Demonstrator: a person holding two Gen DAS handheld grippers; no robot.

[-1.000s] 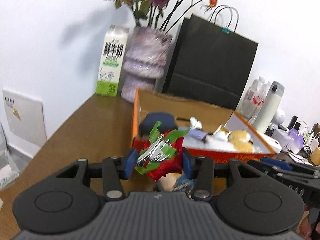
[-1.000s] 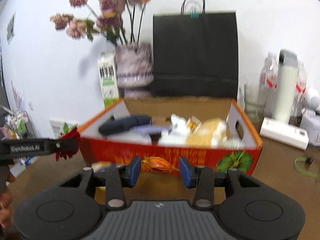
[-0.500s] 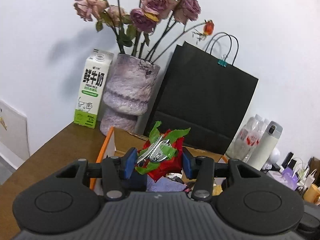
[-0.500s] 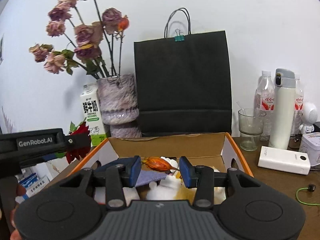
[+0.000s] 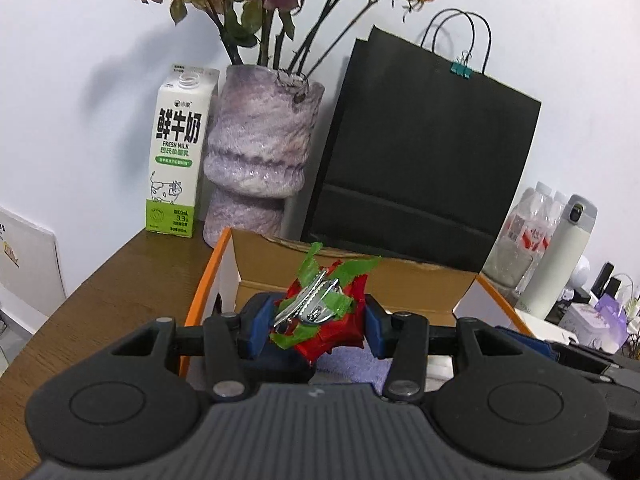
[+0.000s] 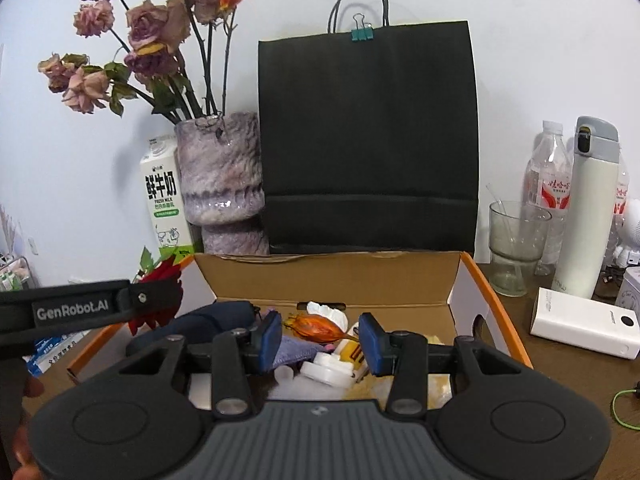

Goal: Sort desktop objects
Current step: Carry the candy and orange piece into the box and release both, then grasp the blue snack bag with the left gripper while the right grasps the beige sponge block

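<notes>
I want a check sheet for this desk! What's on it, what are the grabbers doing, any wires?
Surface: brown wooden desk, against a white wall.
Job's things: orange cardboard box, open, already holding mixed small items; red and green flower clip; small orange dried bud.
Clutter: milk carton, purple vase of dried roses, black paper bag, white flask, water bottles, glass cup, white power bank.
Grippers: left gripper shut on the flower clip, over the box; right gripper holds the bud over the box.
Cables: green cable at the desk's right edge.
Surroundings: small gadgets at far right, too small to tell.
</notes>
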